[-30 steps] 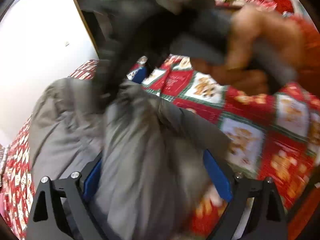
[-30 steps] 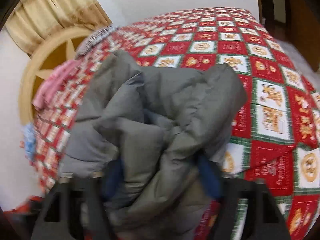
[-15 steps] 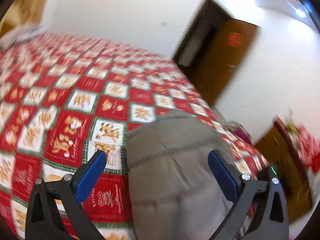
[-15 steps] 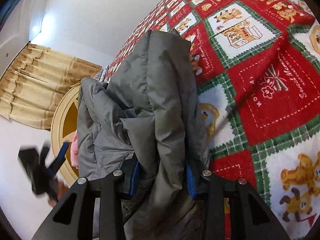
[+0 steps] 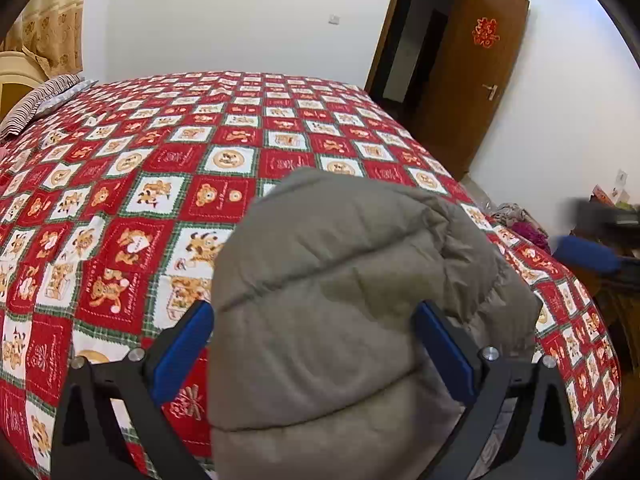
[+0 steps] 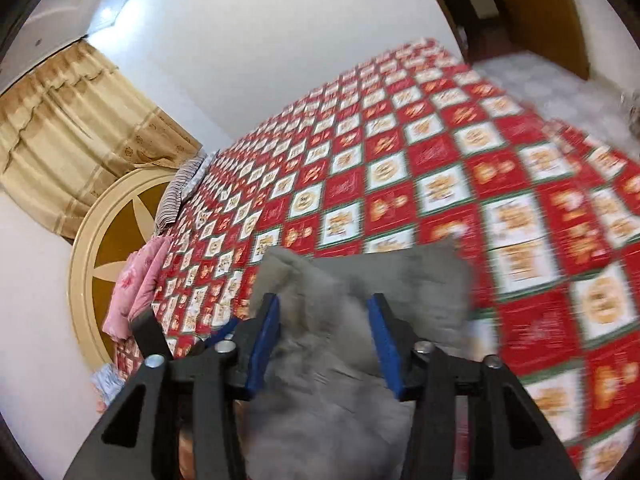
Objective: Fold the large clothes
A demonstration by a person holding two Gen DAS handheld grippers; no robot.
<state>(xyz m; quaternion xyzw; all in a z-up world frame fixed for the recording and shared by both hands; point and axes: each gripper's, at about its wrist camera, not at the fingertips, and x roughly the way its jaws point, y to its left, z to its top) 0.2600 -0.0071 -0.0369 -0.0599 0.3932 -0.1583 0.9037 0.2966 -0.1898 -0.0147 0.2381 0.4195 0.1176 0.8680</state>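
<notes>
Left gripper (image 5: 312, 344): jaws wide, grey puffer jacket (image 5: 352, 308) bulging between, grip unclear. Jacket sits bundled at bed (image 5: 160, 168) near edge, twd right corner. Right gripper (image 6: 324, 340): half open round a jacket fold, blurry; can't tell if pinched. Step looks like final tidy; next: flatten bundle.

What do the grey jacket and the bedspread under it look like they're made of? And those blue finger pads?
Jacket: looks like a padded, quilted synthetic shell, matte; puffy sections between stitched seams.
Bedspread: printed woven cloth, probably cotton or a blend, matte; a flat pattern of red and white squares.
Left gripper pads: smooth blue, likely rubber or foam; cannot say which.
</notes>
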